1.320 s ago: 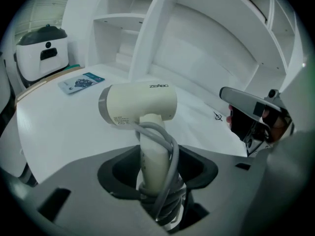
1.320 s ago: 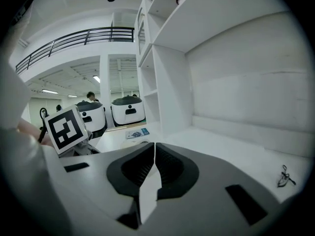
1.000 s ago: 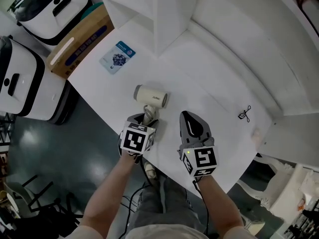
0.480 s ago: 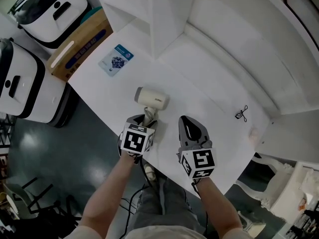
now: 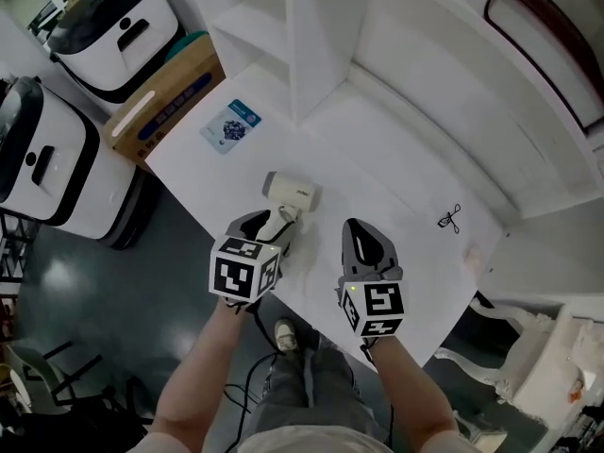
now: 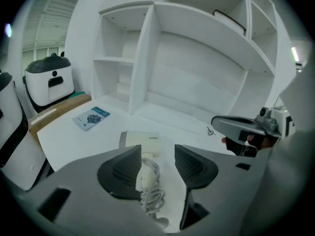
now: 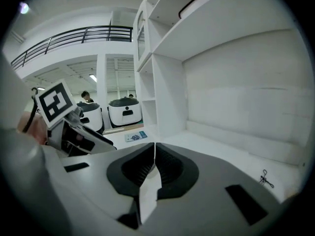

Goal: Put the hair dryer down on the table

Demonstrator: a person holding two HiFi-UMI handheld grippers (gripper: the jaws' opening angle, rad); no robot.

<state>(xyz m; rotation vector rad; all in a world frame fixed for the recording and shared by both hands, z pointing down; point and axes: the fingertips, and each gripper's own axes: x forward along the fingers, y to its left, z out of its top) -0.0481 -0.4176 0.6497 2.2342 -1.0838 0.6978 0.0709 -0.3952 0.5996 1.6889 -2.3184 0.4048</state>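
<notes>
Your left claw [image 6: 156,165] apart, hair dryer [image 6: 141,142] handle between, lying on table [image 5: 396,192]; head view hides gap. Your right claw [image 7: 153,167] together, empty.

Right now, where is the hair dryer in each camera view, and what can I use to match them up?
Head view: the hair dryer lies on the table at centre, just ahead of the left gripper.
Left gripper view: low centre, its handle between the open tongs.
Right gripper view: not in it.
Shared landmark: the blue booklet, also seen at and.
</notes>
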